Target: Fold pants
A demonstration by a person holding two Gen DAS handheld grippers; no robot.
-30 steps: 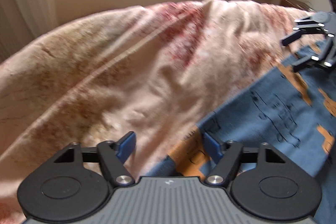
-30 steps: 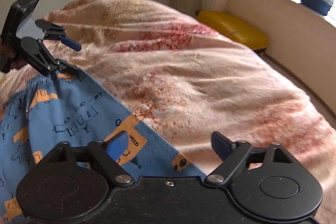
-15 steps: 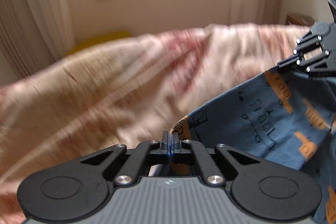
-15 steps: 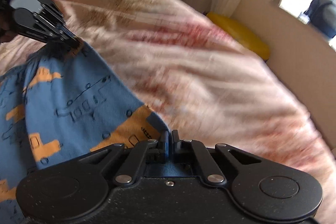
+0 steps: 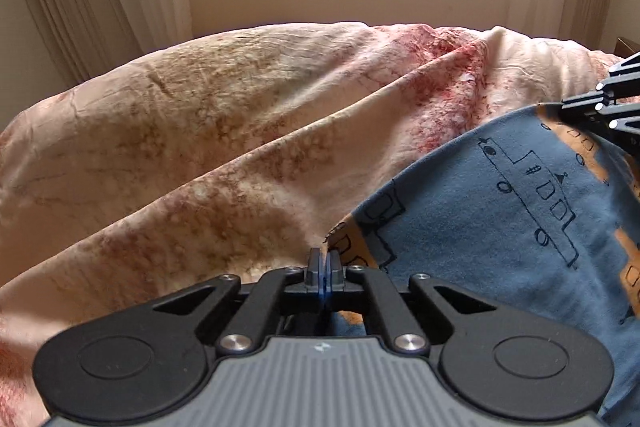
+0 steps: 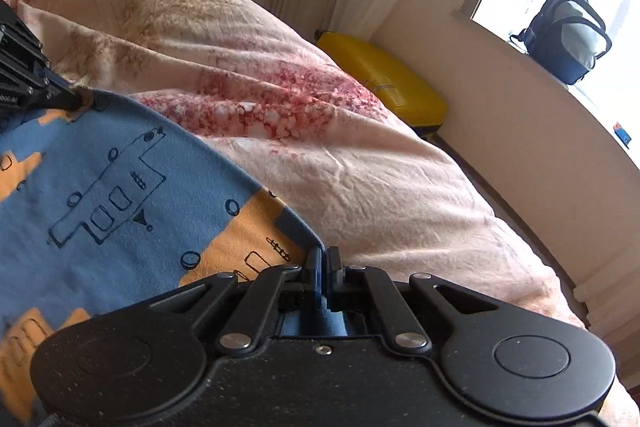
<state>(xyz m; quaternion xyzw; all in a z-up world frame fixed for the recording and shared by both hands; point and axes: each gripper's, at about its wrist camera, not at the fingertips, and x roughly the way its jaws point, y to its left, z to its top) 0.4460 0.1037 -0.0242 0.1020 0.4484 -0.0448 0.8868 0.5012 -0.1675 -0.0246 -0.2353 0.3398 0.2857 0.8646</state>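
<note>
Right wrist: both tools pinch the pants (image 6: 100, 187) over a blanket-covered bed (image 6: 320, 131).

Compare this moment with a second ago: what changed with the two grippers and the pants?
Both grippers went from open to shut on the blue pants: the left gripper now pinches one edge corner, the right gripper the other. The edge, which lay flat on the bedspread, is now lifted and stretched between them. The bedspread, yellow suitcase and backpack on the sill stayed put.
</note>
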